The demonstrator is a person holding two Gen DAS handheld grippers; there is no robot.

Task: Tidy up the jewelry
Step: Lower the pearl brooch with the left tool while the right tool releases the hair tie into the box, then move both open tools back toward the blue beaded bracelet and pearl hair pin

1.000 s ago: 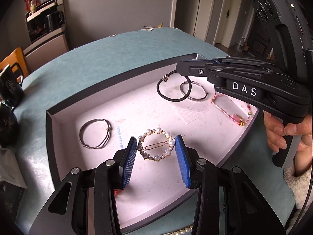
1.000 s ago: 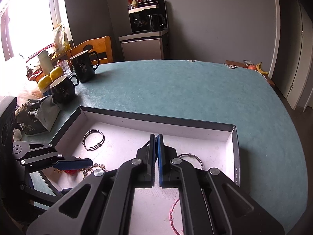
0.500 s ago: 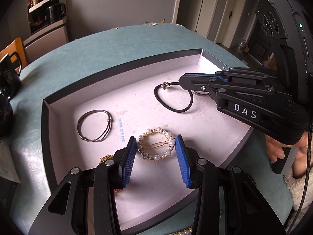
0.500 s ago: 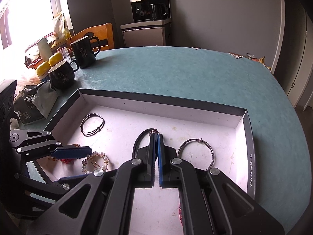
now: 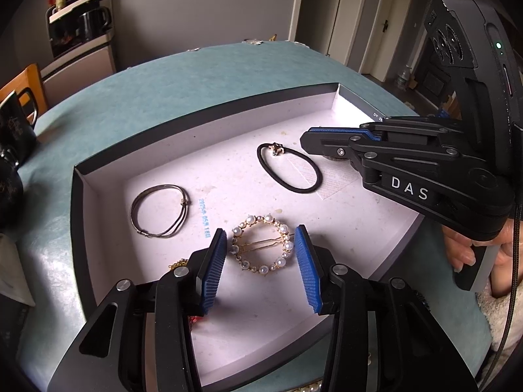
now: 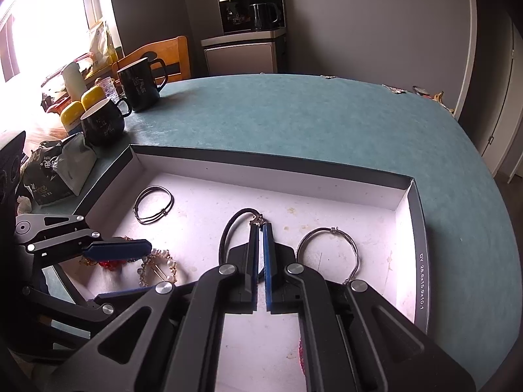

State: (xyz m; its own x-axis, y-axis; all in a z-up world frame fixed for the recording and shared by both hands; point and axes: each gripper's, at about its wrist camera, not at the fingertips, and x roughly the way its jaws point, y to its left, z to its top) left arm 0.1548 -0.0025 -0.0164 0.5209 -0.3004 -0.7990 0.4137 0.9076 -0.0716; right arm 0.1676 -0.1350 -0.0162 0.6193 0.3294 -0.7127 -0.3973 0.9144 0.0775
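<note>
In the left wrist view the left gripper [image 5: 261, 251] stands wide open low over the shallow box [image 5: 202, 124], its blue pads either side of the pearl ring clip [image 5: 261, 245], which lies flat on the white floor and touches neither pad. A gold chain piece [image 5: 178, 264] peeps out at 9 o'clock of the left pad, mostly hidden behind the finger. Farther in, at 10 o'clock, lies the grey cord bracelet [image 5: 160, 210]; at 1 o'clock the black hair tie [image 5: 289, 171] with its small charm. The right gripper [image 5: 305, 138] reaches in from 3 o'clock, its tips just beside the tie. In its own view the right gripper [image 6: 260, 228] is nearly shut with a thin gap, holding nothing visible; whether it touches the tie's charm cannot be told. The wire bangle [image 6: 327, 248] lies at its 2 o'clock, partly cut off by the finger. Beyond the box on the teal table [image 6: 327, 117] stand two black mugs [image 6: 140, 83].
</note>
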